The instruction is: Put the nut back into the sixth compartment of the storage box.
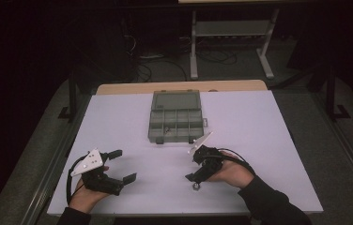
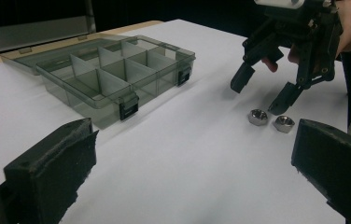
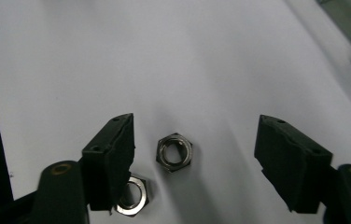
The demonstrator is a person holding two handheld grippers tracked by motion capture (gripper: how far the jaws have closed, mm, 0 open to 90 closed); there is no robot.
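my right tongs (image 3: 194,161) stand open around 1 nut (image 3: 174,151) on the desk (image 3: 187,56), a 2nd nut (image 3: 134,196) just beside it. i should centre, then squeeze. left tongs (image 2: 192,172) rest open, empty.

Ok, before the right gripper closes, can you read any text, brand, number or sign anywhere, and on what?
No readable text, in the high view or either gripper view.
Compartment box: no label or brand visible on its walls or latches.
Two hex nuts: no stamp or marking visible.
Right gripper and left gripper: no markings visible.
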